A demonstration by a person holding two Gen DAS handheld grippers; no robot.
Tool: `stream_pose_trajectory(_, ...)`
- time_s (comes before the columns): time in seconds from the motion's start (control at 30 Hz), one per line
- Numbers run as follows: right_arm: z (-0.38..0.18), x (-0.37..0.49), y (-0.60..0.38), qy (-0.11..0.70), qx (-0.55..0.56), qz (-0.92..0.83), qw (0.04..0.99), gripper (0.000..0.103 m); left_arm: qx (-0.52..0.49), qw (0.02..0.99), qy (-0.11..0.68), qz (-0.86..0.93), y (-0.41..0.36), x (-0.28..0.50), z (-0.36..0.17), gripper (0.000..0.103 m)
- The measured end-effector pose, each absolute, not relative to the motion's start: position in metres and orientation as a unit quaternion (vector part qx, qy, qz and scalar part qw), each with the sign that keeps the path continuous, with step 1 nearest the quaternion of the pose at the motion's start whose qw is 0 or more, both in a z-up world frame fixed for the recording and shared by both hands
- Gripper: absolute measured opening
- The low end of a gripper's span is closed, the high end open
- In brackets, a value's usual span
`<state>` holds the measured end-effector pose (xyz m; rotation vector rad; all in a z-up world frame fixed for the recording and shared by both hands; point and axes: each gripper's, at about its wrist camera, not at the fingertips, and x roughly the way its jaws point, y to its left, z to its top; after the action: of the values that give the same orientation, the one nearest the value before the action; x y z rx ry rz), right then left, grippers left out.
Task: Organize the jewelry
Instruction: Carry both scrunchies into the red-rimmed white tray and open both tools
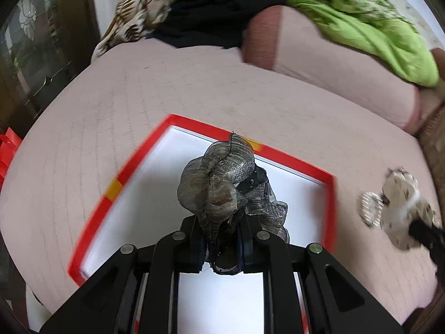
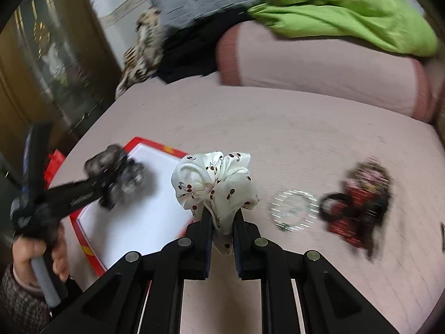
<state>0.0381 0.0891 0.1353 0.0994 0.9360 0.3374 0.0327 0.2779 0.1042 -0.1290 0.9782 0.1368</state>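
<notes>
Now carrying: left tongs (image 1: 222, 246) pinch grey scrunchie (image 1: 219, 186), right tongs (image 2: 222, 239) pinch white scrunchie (image 2: 215, 186). Lower over red box (image 1: 294, 164), lower middle, then let go.

Soft even indoor light, faint shadows, motion smear on red box rim (image 1: 332, 194) at 3 o'clock, fisheye bending and dark vignette at corners.

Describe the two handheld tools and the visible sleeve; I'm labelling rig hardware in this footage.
Both the left tool and right tool are matte black, with angular linkage arms joined by round silver pins and flat black fingers with dark blue pads. The left one has a grey handle, faint lettering and a blue part. The sleeve is mottled grey-brown knit.
</notes>
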Motion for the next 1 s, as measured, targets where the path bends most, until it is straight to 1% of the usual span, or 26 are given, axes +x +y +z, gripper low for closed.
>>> stream_pose_trajectory(0.27,0.090,0.089,0.146,0.486,0.044,0.184,0.853,0.014,-0.082,0.864,0.483,0.115,0.339,0.087,0.077,0.019)
stream_pose_trajectory(0.37,0.075,0.102,0.158,0.497,0.044,0.187,0.846,0.014,-0.085,0.859,0.489,0.122,0.349,0.097,0.067,0.023)
stream_pose_trajectory(0.47,0.064,0.112,0.166,0.504,0.039,0.194,0.841,0.022,-0.085,0.862,0.485,0.124,0.352,0.101,0.062,0.037)
stream_pose_trajectory(0.5,0.063,0.113,0.166,0.504,0.038,0.194,0.841,0.027,-0.086,0.862,0.485,0.121,0.352,0.101,0.061,0.040)
stream_pose_trajectory(0.57,0.065,0.112,0.167,0.503,0.039,0.199,0.840,0.048,-0.091,0.860,0.487,0.117,0.351,0.101,0.061,0.046)
stream_pose_trajectory(0.6,0.071,0.107,0.166,0.496,0.041,0.203,0.843,0.052,-0.093,0.861,0.487,0.117,0.351,0.100,0.061,0.049)
stream_pose_trajectory(0.63,0.077,0.102,0.164,0.489,0.041,0.207,0.846,0.059,-0.097,0.862,0.484,0.115,0.351,0.097,0.062,0.051)
stream_pose_trajectory(0.7,0.092,0.087,0.162,0.471,0.032,0.211,0.856,0.066,-0.099,0.862,0.484,0.115,0.351,0.093,0.065,0.052)
stream_pose_trajectory(0.77,0.101,0.071,0.161,0.462,0.018,0.205,0.863,0.071,-0.105,0.863,0.482,0.110,0.351,0.087,0.068,0.052)
stream_pose_trajectory(0.87,0.100,0.044,0.157,0.475,0.011,0.195,0.858,0.072,-0.105,0.867,0.475,0.107,0.349,0.073,0.074,0.053)
stream_pose_trajectory(1.0,0.075,0.016,0.165,0.525,0.024,0.206,0.826,0.072,-0.097,0.871,0.468,0.114,0.344,0.052,0.083,0.053)
